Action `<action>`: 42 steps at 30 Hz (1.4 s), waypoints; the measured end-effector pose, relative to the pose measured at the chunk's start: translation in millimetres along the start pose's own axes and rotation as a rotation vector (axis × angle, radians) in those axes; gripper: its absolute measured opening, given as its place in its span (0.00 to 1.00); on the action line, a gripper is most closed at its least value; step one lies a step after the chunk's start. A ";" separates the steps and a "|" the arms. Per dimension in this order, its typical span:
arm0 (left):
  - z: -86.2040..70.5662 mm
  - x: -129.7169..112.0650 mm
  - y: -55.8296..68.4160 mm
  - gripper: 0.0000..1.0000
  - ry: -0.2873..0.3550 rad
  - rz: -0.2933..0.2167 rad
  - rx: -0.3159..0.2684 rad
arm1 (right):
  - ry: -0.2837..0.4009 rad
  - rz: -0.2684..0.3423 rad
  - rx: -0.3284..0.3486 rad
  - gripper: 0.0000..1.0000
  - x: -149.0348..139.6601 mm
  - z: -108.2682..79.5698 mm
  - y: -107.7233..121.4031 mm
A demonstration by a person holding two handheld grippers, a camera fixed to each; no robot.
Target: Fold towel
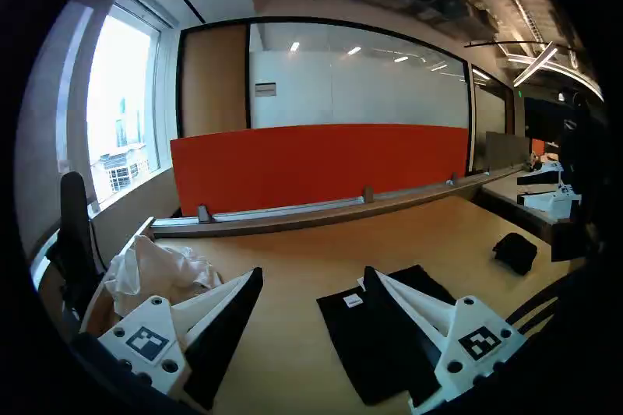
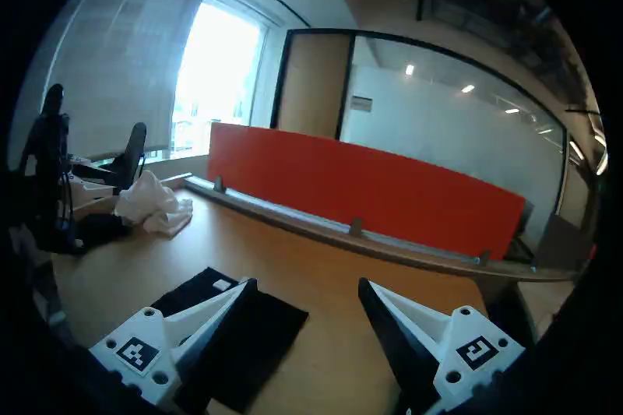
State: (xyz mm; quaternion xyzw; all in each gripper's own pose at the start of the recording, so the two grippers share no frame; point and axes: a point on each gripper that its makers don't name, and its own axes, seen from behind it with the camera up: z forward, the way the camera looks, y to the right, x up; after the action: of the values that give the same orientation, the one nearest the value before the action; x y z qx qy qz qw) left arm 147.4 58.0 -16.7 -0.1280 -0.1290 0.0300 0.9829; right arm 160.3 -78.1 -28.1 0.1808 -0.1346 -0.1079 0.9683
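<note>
A black towel point(image 1: 374, 333) lies flat and folded on the wooden desk point(image 1: 311, 259), with a small white tag near its far edge. In the left gripper view it sits under the right finger of my left gripper point(image 1: 311, 283), which hovers open with nothing between its fingers. In the right gripper view the same black towel point(image 2: 249, 329) lies below the left finger of my right gripper point(image 2: 307, 286), also open and holding nothing.
A crumpled white cloth point(image 1: 156, 271) lies at the desk's left end, seen too as the white cloth point(image 2: 154, 203). A small black bundle point(image 1: 515, 250) sits at the right. An orange divider panel point(image 1: 319, 162) runs along the desk's back. Black chairs point(image 1: 75, 236) stand by the window.
</note>
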 end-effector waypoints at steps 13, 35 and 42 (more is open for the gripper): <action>15.4 -52.5 31.3 0.96 -0.106 0.057 -0.103 | -0.128 -0.053 0.106 1.00 -56.5 6.9 -24.0; 25.7 -181.9 57.2 0.96 -0.352 0.127 -0.189 | -0.332 -0.075 0.245 1.00 -179.2 26.9 -75.8; 25.6 -215.9 66.8 0.96 -0.424 0.141 -0.230 | -0.396 -0.076 0.273 1.00 -214.6 26.1 -86.7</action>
State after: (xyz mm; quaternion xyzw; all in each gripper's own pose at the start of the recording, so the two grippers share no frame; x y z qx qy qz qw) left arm -69.4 109.0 -63.2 -0.2384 -0.3255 0.1096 0.9084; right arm -63.2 -110.2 -85.1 0.2903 -0.3283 -0.1585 0.8848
